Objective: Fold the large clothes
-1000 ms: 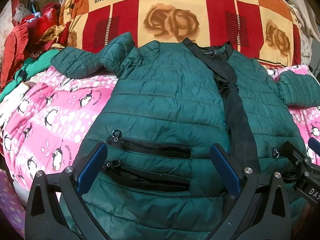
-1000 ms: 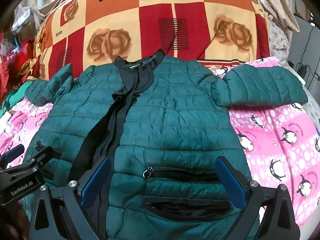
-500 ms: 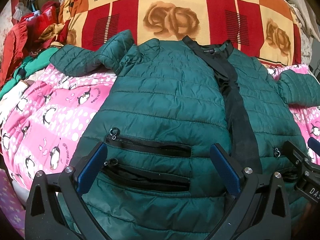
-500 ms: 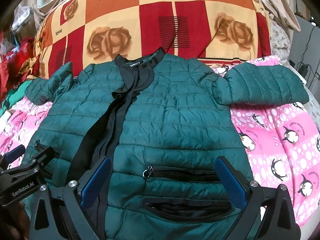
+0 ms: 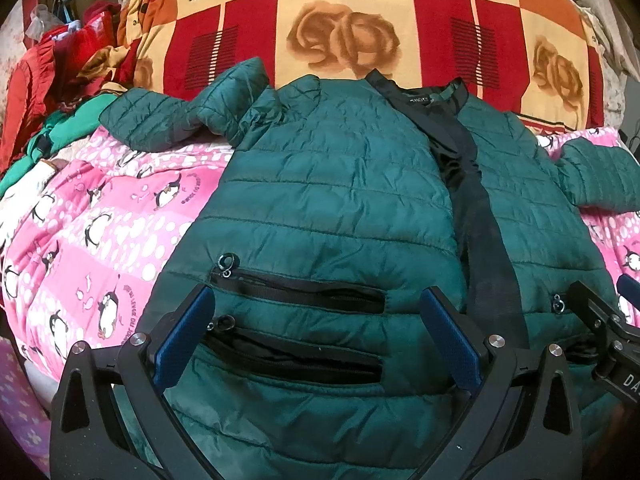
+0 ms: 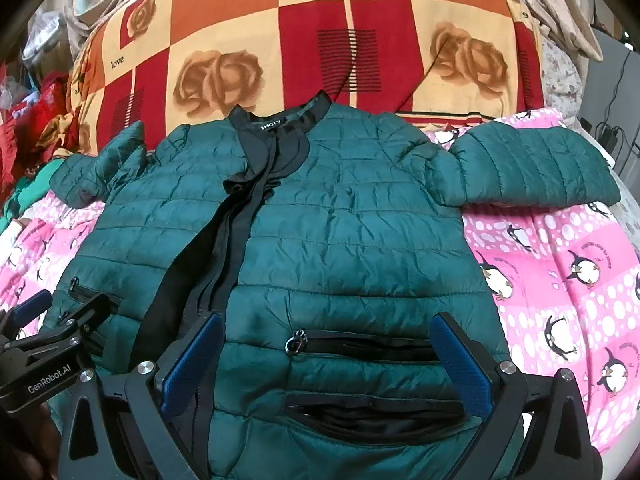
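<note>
A dark green quilted jacket (image 5: 328, 200) lies front up on the bed, collar at the far side, its black zip placket (image 5: 480, 216) open down the middle. The jacket also fills the right wrist view (image 6: 352, 232). Its left sleeve (image 5: 168, 116) is bunched; its right sleeve (image 6: 532, 164) lies spread out. My left gripper (image 5: 316, 336) is open over the left front pockets near the hem. My right gripper (image 6: 324, 364) is open over the right front pockets. Each gripper shows at the edge of the other's view, the right gripper (image 5: 600, 320) and the left gripper (image 6: 52, 344).
The jacket lies on a pink penguin-print blanket (image 6: 568, 280). A red, orange and cream rose-patterned quilt (image 5: 344, 20) rises behind the collar. Red and green clothes (image 5: 52, 80) are piled at the far left. Cables (image 6: 612, 128) hang at the far right.
Both views have shifted slightly so the jacket sits a little lower and farther in frame. Both grippers stay open and the jacket has not moved.
</note>
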